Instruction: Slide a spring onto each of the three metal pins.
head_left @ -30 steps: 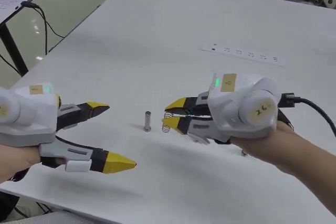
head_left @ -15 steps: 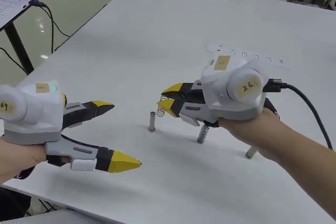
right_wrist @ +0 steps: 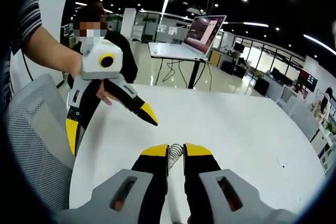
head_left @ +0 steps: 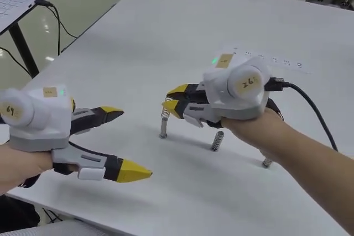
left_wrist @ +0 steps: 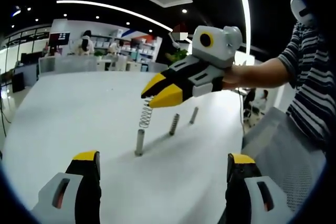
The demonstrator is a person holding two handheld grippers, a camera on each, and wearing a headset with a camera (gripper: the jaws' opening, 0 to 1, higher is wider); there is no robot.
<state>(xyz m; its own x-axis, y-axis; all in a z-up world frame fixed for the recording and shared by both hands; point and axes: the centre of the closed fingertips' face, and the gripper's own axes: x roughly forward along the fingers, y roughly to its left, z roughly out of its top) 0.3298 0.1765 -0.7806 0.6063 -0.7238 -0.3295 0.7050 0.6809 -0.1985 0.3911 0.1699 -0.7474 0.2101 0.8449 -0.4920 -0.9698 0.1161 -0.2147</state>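
Last pin, I judge: two spring-carrying pins (head_left: 217,141) stand right of the bare upright steel pin (head_left: 164,131). My right gripper (head_left: 172,100) pinches a small coiled wire spring (head_left: 165,113) just above it; my left gripper (head_left: 130,143) hovers left of it, jaws spread. Next: centre, lower, release.

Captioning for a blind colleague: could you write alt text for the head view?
A white hand-held right gripper with yellow-tipped black jaws, shut on a small coiled metal spring, holds it over an upright metal pin on a white table. Two more springs stand on pins nearby; the matching left gripper is open.
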